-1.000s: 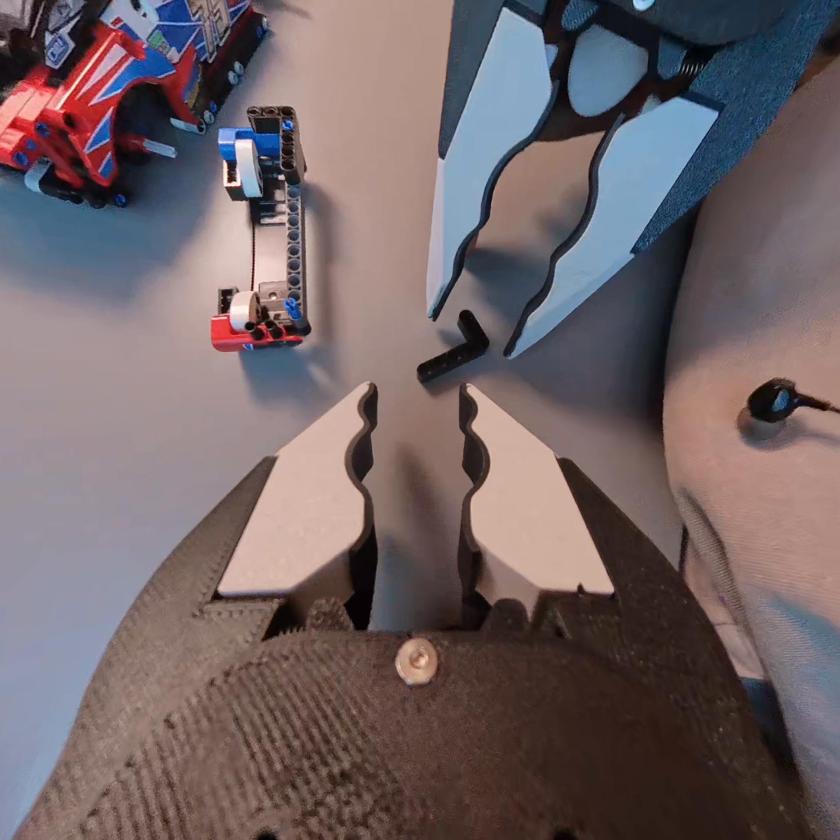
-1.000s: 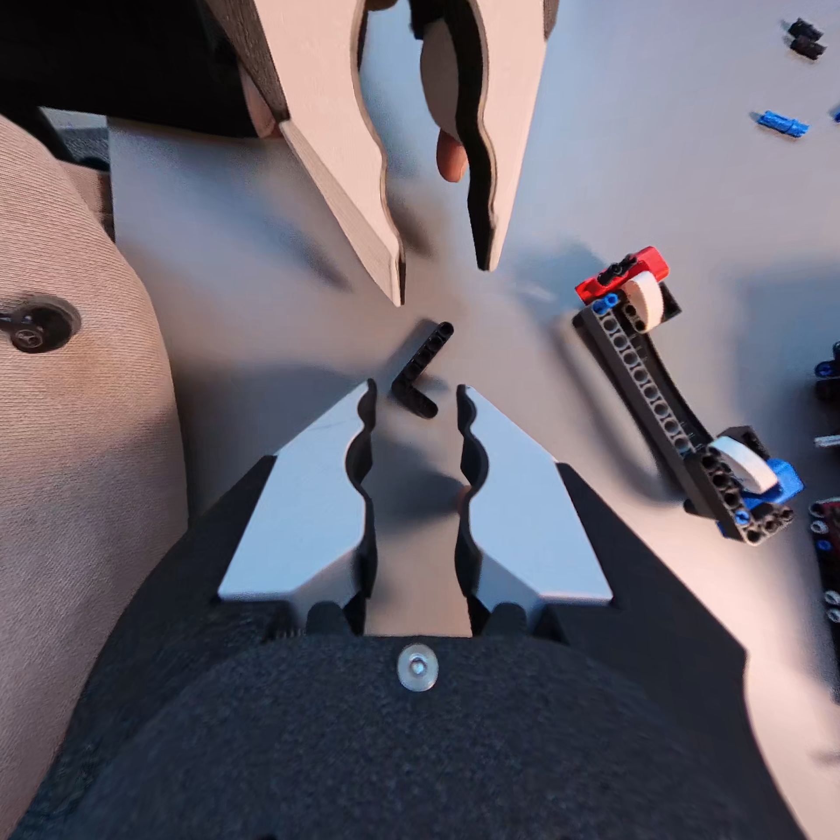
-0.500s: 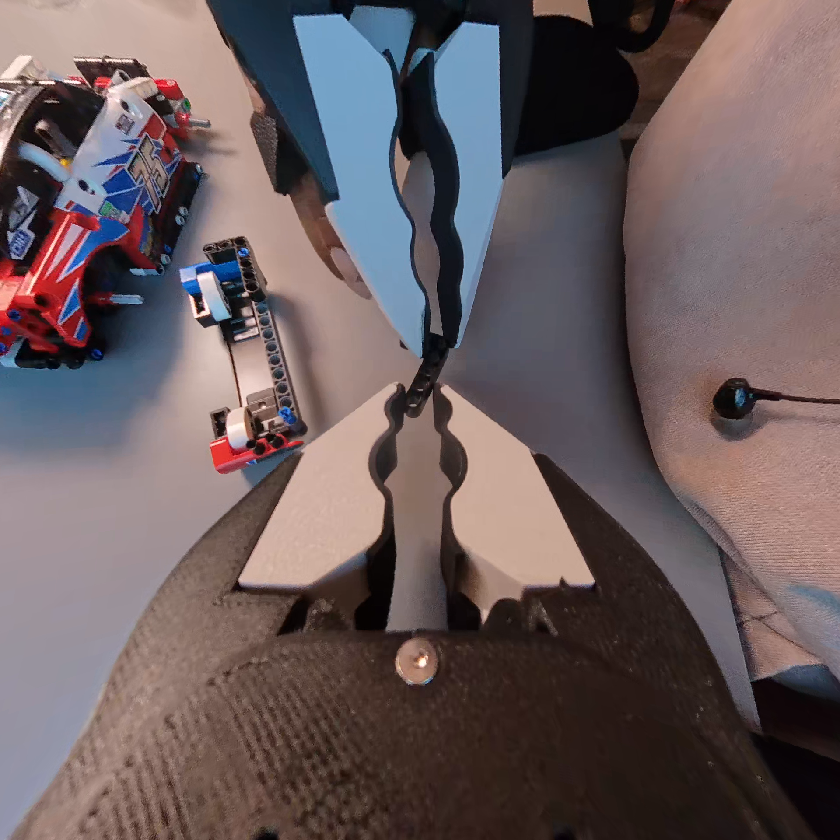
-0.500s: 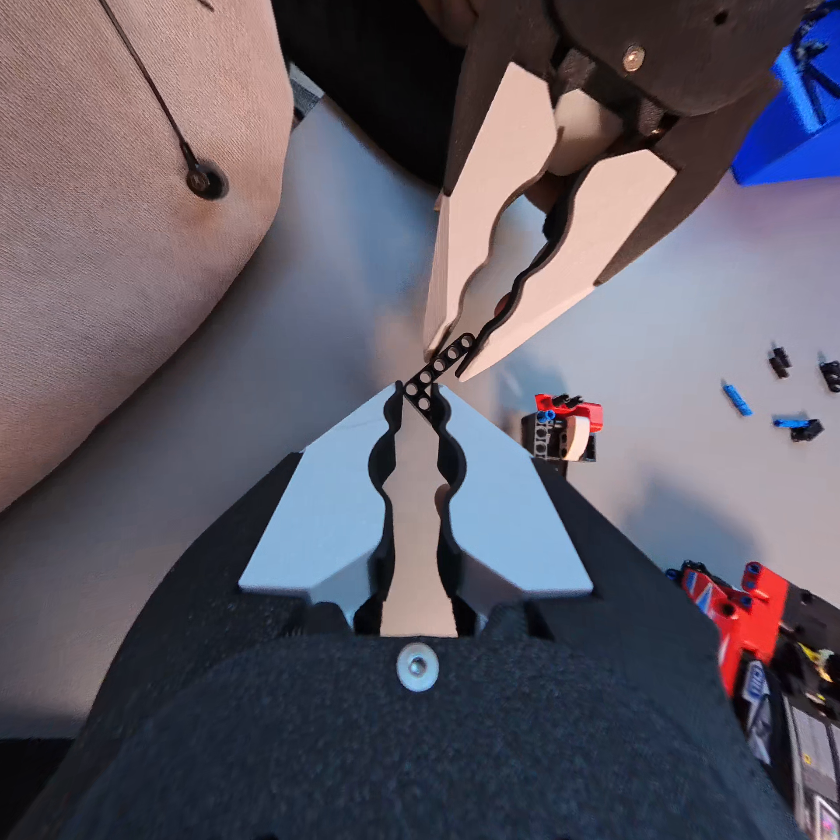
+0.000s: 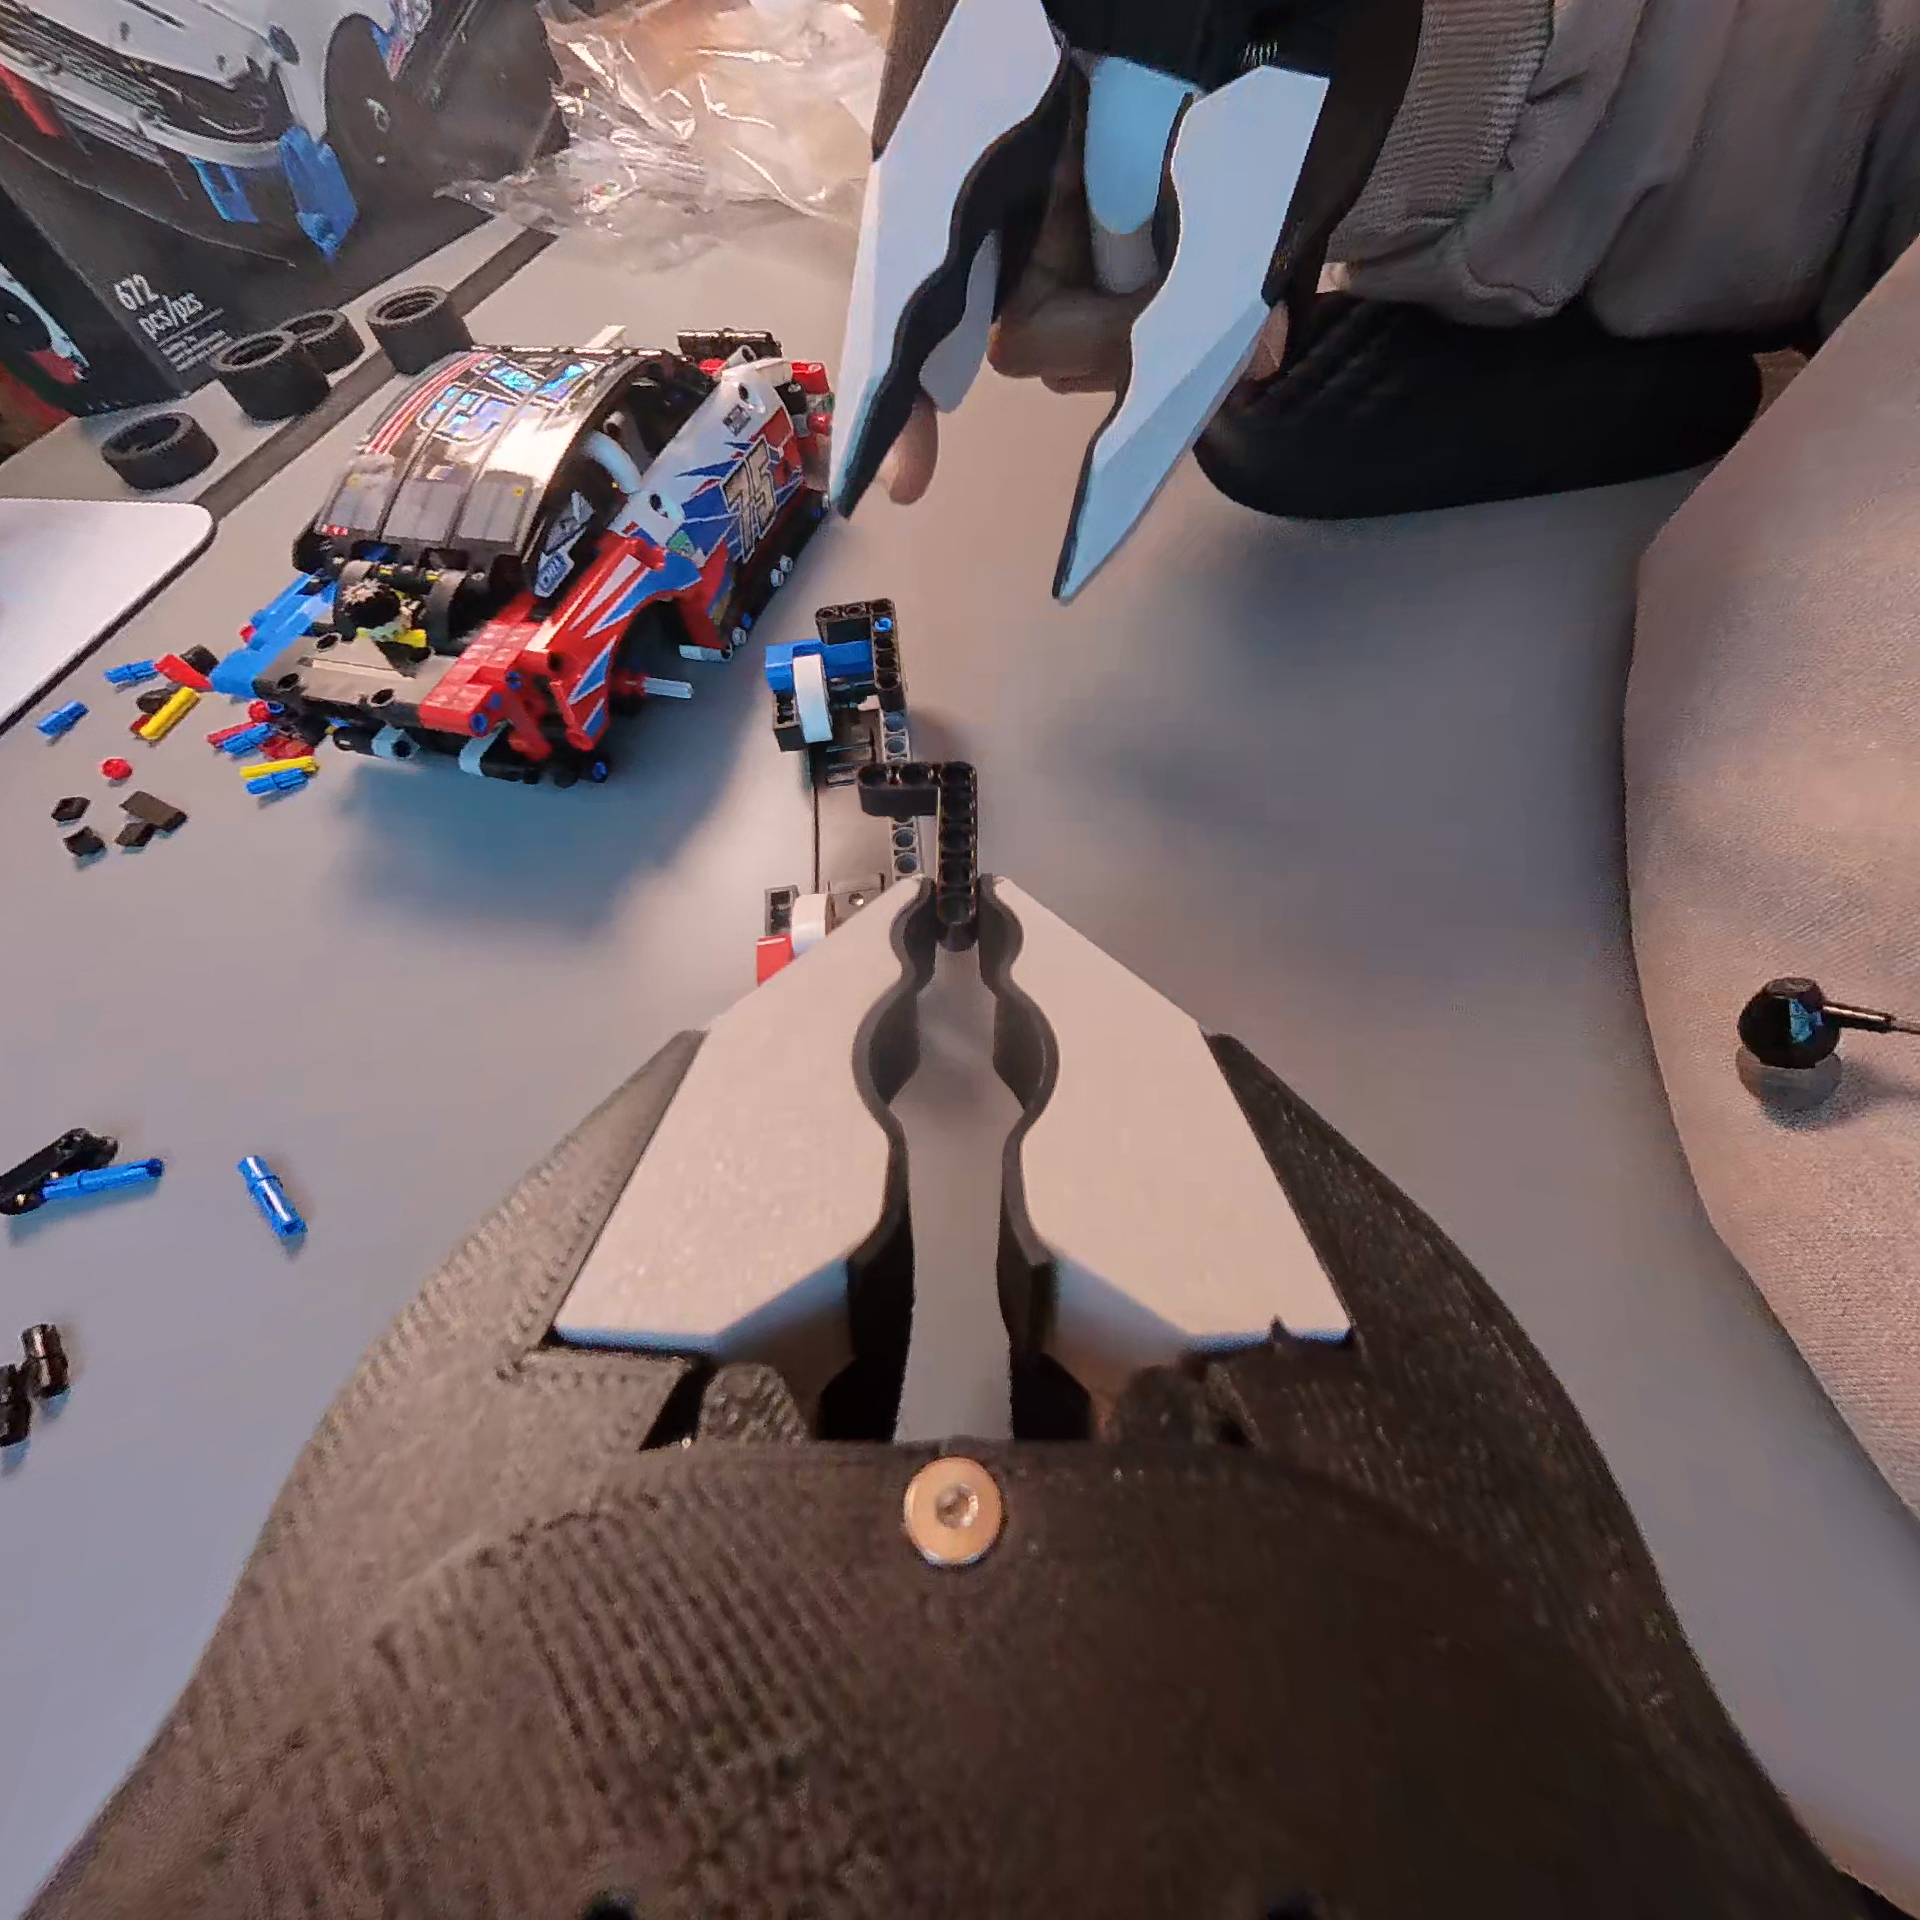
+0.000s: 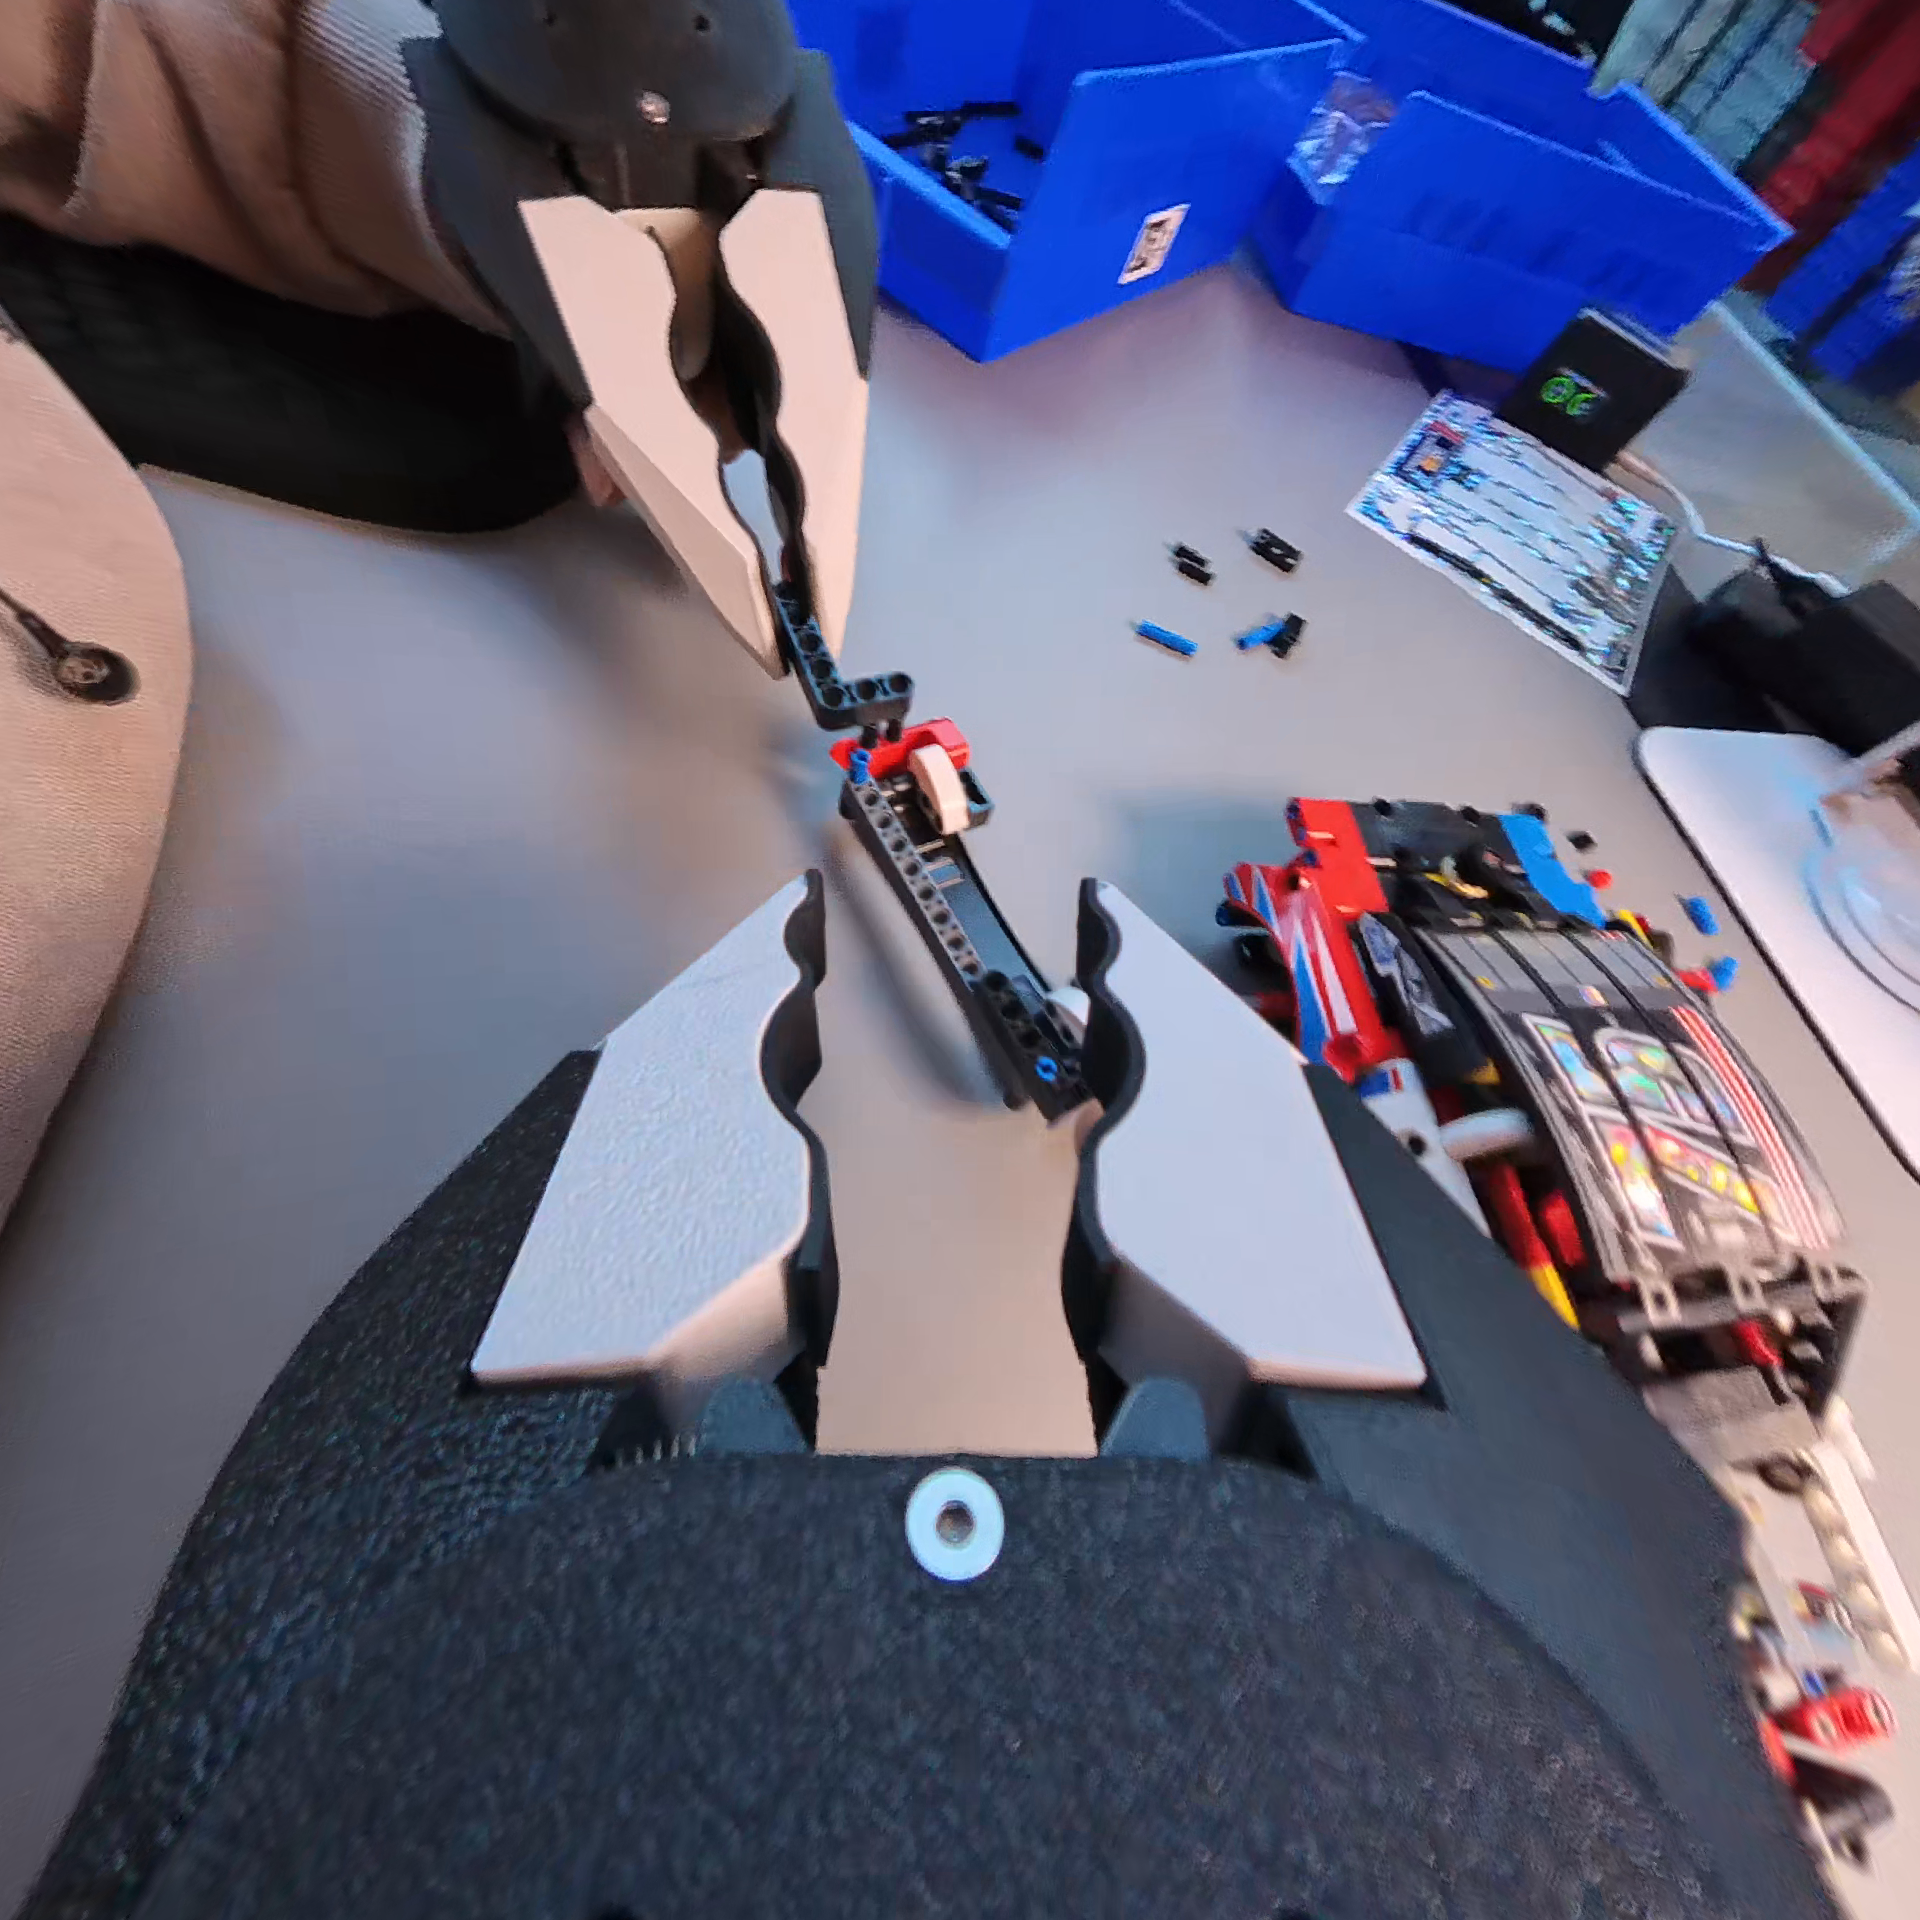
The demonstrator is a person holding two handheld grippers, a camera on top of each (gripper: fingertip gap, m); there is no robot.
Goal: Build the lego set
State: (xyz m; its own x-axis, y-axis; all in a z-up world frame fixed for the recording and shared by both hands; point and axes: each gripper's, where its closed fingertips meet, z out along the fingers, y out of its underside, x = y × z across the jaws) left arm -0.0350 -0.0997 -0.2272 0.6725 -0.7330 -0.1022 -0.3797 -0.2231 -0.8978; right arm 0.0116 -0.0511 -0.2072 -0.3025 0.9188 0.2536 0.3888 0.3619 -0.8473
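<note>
My left gripper is shut on one end of a black L-shaped beam, which it holds above the table. In the right wrist view the left gripper holds that beam just over the red end of a long black sub-assembly. The sub-assembly lies flat and carries red, white and blue parts. My right gripper is open and empty, with its fingers on either side of the sub-assembly's near end. It also shows in the left wrist view. A red, blue and black race car stands beside it.
Loose blue, black, red and yellow pins lie left of the car. Black tyres, the set's box and a plastic bag are at the back. Blue bins and a sticker sheet lie beyond. A person's beige clothing borders the table. The tips of one gripper are about 8 centimetres away from the tips of the other.
Both grippers picked up the L-shaped beam and held it together. The right one has since let go, opened and drawn back. The left has carried the beam over the sub-assembly.
</note>
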